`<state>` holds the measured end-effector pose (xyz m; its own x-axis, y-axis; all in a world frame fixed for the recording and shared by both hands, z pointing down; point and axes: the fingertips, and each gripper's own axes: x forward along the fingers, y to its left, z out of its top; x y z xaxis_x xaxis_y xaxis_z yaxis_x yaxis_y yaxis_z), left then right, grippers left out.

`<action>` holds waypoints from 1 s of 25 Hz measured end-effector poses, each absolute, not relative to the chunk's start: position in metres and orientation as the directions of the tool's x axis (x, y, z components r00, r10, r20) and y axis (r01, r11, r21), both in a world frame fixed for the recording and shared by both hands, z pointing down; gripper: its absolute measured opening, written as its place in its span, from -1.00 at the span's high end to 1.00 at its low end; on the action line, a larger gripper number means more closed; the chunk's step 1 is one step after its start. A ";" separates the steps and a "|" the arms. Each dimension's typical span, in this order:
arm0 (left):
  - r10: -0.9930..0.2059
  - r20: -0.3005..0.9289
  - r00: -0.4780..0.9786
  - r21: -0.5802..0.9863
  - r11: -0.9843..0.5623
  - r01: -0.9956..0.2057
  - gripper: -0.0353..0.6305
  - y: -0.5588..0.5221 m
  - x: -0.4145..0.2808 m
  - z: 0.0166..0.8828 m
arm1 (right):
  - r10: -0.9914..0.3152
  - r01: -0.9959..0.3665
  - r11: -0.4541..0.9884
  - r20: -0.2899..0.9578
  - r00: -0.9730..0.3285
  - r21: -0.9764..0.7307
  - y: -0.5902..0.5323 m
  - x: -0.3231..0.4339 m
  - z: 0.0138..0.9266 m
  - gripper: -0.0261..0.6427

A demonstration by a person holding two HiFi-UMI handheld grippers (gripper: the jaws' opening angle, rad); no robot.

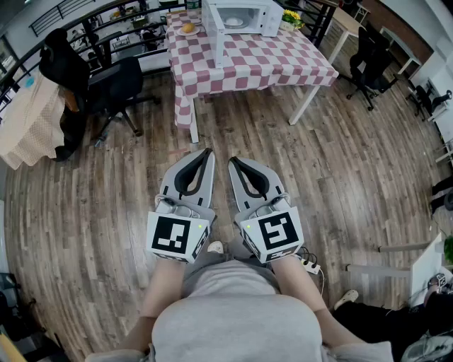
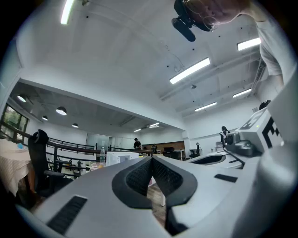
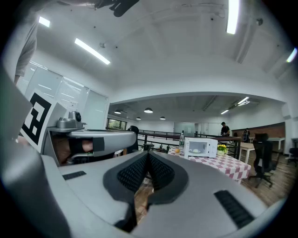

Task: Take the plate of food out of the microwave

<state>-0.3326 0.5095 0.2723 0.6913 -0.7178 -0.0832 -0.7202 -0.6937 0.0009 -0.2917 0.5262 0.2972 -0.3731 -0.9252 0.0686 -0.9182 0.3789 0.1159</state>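
The white microwave (image 1: 244, 15) stands at the far end of a table with a red-checked cloth (image 1: 248, 60), its door (image 1: 214, 39) swung open toward me. A white plate of food (image 1: 236, 22) lies inside. The right gripper view shows the microwave (image 3: 201, 147) and the plate (image 3: 197, 150) far ahead. Both grippers are held close to my body, far from the table, side by side over the wooden floor. The left gripper (image 1: 207, 151) is shut and empty. The right gripper (image 1: 232, 162) is shut too, with nothing between its pads.
A small plate with an orange-brown item (image 1: 188, 29) sits left of the microwave, beside a bottle (image 3: 182, 139). Yellow flowers (image 1: 291, 17) stand to its right. Black office chairs (image 1: 113, 88) are left of the table, more chairs (image 1: 371, 67) right. A power strip (image 1: 309, 266) lies near my feet.
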 end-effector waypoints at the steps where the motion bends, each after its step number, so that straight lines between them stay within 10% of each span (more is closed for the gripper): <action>1: -0.715 -0.088 0.693 -0.002 -0.696 -0.718 0.90 0.508 -0.334 0.272 | -0.926 -0.918 0.378 0.067 -0.373 0.118 0.525 -0.294 0.297 0.85; 25: -0.725 -0.034 0.688 -0.015 -0.688 -0.726 0.90 0.386 -0.268 0.292 | -0.922 -0.920 0.386 0.048 -0.383 0.072 0.392 -0.233 0.309 0.85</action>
